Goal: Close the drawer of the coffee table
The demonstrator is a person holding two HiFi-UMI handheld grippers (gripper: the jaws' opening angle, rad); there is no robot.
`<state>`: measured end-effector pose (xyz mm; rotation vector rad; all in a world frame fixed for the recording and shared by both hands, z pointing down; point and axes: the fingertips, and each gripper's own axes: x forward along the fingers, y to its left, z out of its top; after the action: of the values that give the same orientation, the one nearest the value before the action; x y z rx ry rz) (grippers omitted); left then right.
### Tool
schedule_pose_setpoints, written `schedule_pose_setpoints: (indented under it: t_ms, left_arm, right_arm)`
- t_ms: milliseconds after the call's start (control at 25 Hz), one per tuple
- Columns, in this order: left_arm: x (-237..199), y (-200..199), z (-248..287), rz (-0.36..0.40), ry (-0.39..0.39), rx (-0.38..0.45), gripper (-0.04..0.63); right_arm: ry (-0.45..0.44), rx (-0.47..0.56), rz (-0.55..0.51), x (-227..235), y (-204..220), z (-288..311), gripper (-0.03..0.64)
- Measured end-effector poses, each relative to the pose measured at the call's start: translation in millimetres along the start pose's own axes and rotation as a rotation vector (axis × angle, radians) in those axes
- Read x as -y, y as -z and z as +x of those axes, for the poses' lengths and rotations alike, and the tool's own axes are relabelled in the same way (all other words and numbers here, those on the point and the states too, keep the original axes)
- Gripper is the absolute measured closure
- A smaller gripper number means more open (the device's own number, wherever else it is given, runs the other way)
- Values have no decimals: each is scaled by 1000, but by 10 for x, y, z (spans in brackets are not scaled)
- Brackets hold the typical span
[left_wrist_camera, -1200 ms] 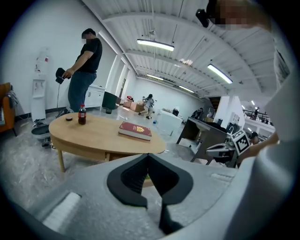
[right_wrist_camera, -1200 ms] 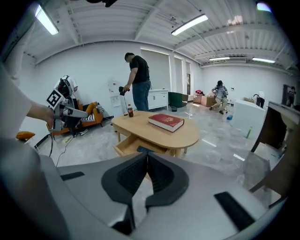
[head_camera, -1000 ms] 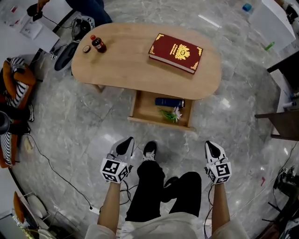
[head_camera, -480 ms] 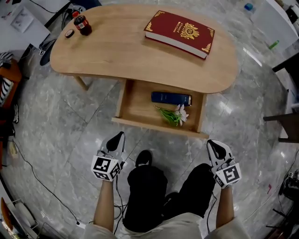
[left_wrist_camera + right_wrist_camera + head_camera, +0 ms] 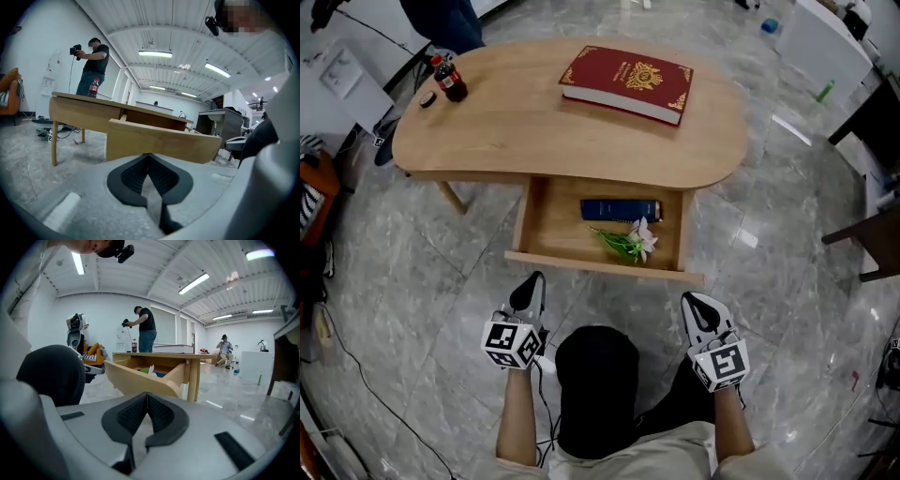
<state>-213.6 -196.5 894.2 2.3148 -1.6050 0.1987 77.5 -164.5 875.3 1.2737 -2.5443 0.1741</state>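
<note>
Jutting open, wooden drawer [image 5: 551, 228] holds a blue box [image 5: 620, 209]; left hand-held gripper [image 5: 532, 283], right hand-held gripper [image 5: 694, 303] both pinched together.

Coffee table [image 5: 534, 131]: book [image 5: 626, 82] on top, right of centre; bottle [image 5: 448, 78] at its left end, cap [image 5: 426, 99] just beside. Drawer [image 5: 600, 265] open at the table's front, holding a box [image 5: 621, 209] and, just before it, a flower sprig [image 5: 628, 242]. Left gripper [image 5: 527, 292] and right gripper [image 5: 701, 314] before the table, near the drawer front, apart from it.
</note>
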Motion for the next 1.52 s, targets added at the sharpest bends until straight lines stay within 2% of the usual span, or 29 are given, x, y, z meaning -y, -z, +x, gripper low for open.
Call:
schedule_pose_setpoints:
  t_ms: [240, 480, 680, 1000, 1240, 1360, 1520]
  left_arm:
    - [-33, -111, 51, 18, -5, 5, 586]
    - [-130, -164, 110, 10, -18, 20, 586]
    - [-133, -169, 113, 5, -12, 17, 586]
    - [-139, -190, 97, 20, 17, -2, 586]
    - [-134, -181, 120, 38, 75, -30, 586]
    - [-132, -189, 109, 54, 76, -42, 586]
    - [-135, -228, 134, 44, 74, -27, 586]
  right_arm:
    - [54, 9, 23, -75, 69, 111, 600]
    - [143, 27, 70, 44, 59, 201, 601]
    - [152, 44, 69, 4, -39, 297, 601]
    - [248, 50, 117, 8, -113, 322, 601]
    - [353, 85, 140, 11, -108, 315, 601]
    - [402, 103, 155, 11, -121, 312, 601]
    - [409, 135, 172, 34, -158, 323, 601]
